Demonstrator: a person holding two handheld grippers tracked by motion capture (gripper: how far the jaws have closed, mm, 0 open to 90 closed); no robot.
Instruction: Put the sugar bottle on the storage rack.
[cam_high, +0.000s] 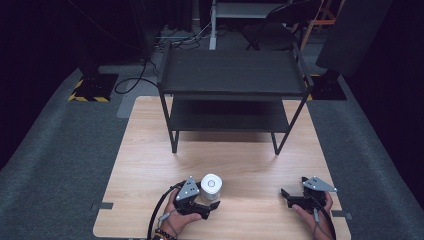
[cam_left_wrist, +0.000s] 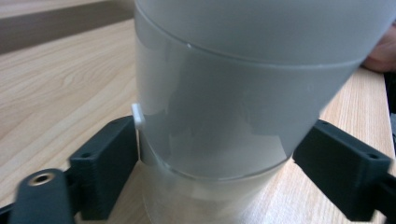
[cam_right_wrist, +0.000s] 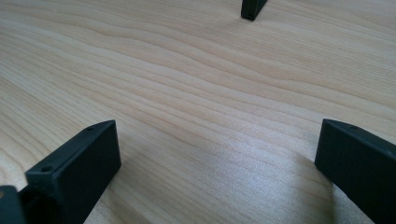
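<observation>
Left gripper (cam_high: 209, 199): jaws pressed on both sides of the white cylinder (cam_high: 211, 186), low on its body.
White cylinder: upright on the wooden table (cam_high: 150, 150), near the front edge, left of centre.
Advice: I judge the grip should stay firm and level, then lift straight up.
Right gripper (cam_high: 286, 196): wide open, holding nothing, resting apart on the table.
Black shelf (cam_high: 232, 75): at the back.

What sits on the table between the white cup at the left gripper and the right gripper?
Nothing: in the high view, bare wooden table runs from the white cup to the right gripper.
</observation>
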